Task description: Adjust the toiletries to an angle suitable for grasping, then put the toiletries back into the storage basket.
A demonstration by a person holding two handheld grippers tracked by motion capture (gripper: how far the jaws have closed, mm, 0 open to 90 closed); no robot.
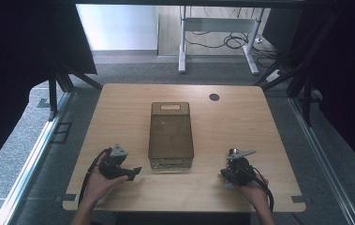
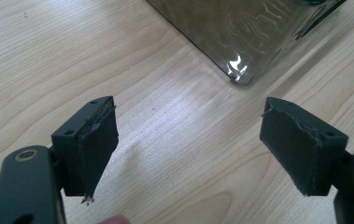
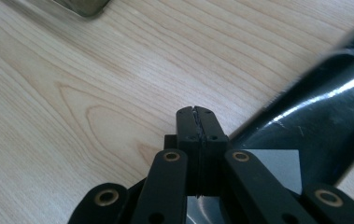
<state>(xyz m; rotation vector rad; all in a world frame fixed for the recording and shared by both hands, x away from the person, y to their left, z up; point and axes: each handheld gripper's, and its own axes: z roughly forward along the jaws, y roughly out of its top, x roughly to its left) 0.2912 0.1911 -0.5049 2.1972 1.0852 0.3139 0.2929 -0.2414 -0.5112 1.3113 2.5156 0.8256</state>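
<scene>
The wooden table [image 1: 119,108] spreads across the frame; the smoky plastic bin [image 1: 171,135] sits at center. My left claw [image 1: 136,171], lower left, gapes wide at its corner; my right claw [image 3: 196,122], lower right, is pinched closed on nothing.

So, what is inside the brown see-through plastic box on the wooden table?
The brown see-through plastic box looks empty: from above its tinted bottom shows, with small pale specks too tiny to identify. The wooden table directly under it is covered by the dark plastic.
</scene>
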